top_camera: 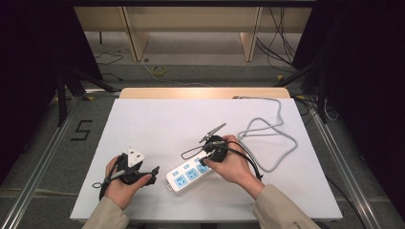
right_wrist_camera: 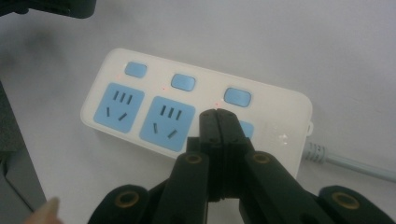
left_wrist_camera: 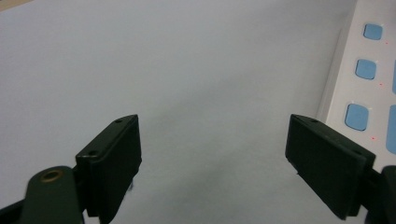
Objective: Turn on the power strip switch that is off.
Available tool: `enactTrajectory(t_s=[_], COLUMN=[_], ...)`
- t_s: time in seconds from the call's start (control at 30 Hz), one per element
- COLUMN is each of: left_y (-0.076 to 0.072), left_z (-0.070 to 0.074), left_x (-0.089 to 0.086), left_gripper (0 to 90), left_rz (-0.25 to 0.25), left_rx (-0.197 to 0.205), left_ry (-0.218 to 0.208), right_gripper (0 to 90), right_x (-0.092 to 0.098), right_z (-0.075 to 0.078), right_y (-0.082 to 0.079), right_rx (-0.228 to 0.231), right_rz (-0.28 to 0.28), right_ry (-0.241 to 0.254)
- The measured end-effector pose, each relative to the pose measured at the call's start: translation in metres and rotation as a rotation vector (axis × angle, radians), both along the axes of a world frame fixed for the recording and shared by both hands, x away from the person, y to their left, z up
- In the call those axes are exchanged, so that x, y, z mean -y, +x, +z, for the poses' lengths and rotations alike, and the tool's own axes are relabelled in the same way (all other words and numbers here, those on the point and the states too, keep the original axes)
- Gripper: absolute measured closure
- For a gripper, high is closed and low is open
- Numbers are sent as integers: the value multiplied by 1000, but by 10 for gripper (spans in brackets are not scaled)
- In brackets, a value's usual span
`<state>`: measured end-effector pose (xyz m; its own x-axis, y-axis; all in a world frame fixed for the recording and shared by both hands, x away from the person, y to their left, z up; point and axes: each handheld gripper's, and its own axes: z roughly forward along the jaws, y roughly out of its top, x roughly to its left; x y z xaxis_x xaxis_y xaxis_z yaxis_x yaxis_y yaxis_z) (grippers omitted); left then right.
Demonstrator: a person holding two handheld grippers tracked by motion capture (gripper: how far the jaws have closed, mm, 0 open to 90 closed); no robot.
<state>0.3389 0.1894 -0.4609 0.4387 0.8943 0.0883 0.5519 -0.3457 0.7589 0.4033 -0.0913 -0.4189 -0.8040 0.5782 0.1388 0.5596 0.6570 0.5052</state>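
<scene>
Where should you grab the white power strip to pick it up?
Probably across the short width of the power strip, coming from above at its bare end near the cord. It lies flat, its long sides are straight and parallel, and that end has no sockets or buttons.

White power strip (top_camera: 189, 175), blue sockets and switches, flat on table

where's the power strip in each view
high view: power strip lies low centre on the table, between the two hands.
left gripper view: its edge with blue buttons runs down the right side.
right gripper view: centre, just beyond the shut jaws.
Shared landmark: the row of blue buttons.
</scene>
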Motion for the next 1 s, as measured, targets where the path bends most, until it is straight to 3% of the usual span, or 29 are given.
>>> enactTrajectory(t_s=[0.53,1.0], left_y=[0,0], left_z=[0,0], left_x=[0,0], left_gripper=[182,182], left_rz=[-2,3], left_rx=[-2,-2], left_ry=[3,-7], right_gripper=[898,808], right_x=[35,61], right_z=[3,1], right_y=[-2,-5], right_rx=[18,38], right_rz=[-48,-84], right_ry=[22,65])
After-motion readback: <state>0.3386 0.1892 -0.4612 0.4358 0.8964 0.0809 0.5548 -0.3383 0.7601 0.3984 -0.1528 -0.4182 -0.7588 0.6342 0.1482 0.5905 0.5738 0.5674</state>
